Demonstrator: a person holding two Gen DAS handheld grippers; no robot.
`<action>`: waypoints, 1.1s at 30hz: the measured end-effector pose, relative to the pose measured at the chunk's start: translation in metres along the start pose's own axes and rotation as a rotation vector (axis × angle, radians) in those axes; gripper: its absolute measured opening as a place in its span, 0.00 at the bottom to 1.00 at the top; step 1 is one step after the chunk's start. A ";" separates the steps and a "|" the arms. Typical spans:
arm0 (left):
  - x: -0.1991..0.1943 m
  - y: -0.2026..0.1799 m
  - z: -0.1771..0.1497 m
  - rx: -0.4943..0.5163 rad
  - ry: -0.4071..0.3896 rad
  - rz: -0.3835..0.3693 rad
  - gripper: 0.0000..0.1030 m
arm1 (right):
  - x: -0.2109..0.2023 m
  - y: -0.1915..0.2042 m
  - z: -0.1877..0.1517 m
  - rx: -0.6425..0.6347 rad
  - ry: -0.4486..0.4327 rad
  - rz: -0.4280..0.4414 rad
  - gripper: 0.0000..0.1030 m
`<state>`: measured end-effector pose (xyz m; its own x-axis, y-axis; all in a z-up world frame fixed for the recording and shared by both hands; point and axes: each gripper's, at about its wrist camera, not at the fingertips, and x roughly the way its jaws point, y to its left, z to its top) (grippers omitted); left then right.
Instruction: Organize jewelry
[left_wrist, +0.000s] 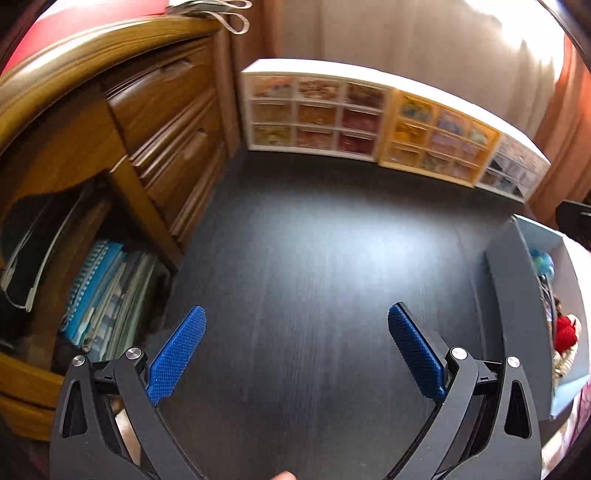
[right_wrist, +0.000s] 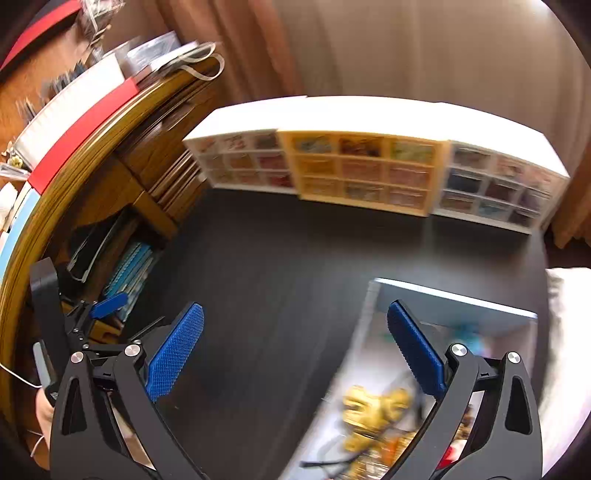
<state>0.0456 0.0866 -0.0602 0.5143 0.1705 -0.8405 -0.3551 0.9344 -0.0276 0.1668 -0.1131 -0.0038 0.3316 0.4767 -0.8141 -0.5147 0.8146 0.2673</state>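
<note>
Below right tongs (right_wrist: 295, 347) (agape, empty): gold jewelry (right_wrist: 373, 413) in box (right_wrist: 443, 295).

No legible text, label, brand, number or sign anywhere in either view. Fronts of the small drawer units (right_wrist: 365, 173) at the back of the bench (left_wrist: 314, 258): blank, contents blurred. Spines of the books (left_wrist: 107, 295) in the wooden cabinet's open shelf: too smeared to read. Papers stacked on the cabinet top (right_wrist: 74, 92): no readable print. Open box (right_wrist: 454, 306) of jewelry: unmarked.
</note>
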 end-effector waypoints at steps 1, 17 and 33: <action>0.001 0.006 -0.001 -0.014 -0.010 -0.003 0.96 | 0.006 0.007 0.002 -0.007 0.006 0.006 0.93; 0.037 0.033 -0.007 -0.059 0.017 0.041 0.96 | 0.112 0.057 0.014 -0.019 0.034 -0.136 0.93; 0.060 0.007 0.003 0.038 0.003 0.036 0.96 | 0.150 0.024 0.004 0.128 -0.061 -0.366 0.94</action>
<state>0.0765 0.1049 -0.1090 0.4991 0.2032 -0.8424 -0.3436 0.9388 0.0229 0.2068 -0.0206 -0.1177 0.5232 0.1623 -0.8367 -0.2525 0.9671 0.0297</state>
